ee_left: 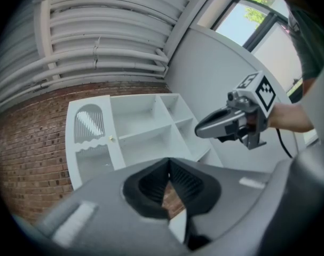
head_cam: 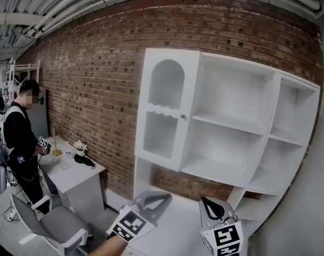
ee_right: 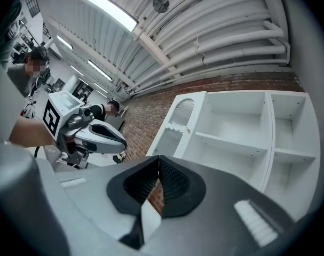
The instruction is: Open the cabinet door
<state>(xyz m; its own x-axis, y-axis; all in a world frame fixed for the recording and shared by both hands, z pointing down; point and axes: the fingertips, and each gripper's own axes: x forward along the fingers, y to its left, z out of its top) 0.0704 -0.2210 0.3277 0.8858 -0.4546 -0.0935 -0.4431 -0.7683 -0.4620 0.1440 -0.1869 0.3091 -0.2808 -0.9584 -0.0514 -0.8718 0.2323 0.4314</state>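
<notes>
The white cabinet [head_cam: 231, 127] stands against a brick wall. Its left section has a door [head_cam: 167, 108] with an arched ribbed window and a small round knob [head_cam: 183, 117]. That door lies flush against the cabinet; the other shelves are open and bare. My left gripper [head_cam: 166, 197] and right gripper [head_cam: 206, 202] sit low in the head view, below the cabinet and apart from it. Both point toward it with jaws together and nothing held. The left gripper view shows the door [ee_left: 89, 135], the knob [ee_left: 110, 138] and the right gripper [ee_left: 199, 132]. In the right gripper view the left gripper [ee_right: 123, 141] hangs left of the door [ee_right: 178, 124].
At the left a person [head_cam: 20, 137] stands by a grey desk [head_cam: 76, 172] that carries flowers and small items. A grey chair [head_cam: 52, 223] sits in front of it. Pipes run along the ceiling. A white wall closes the right side beyond the cabinet.
</notes>
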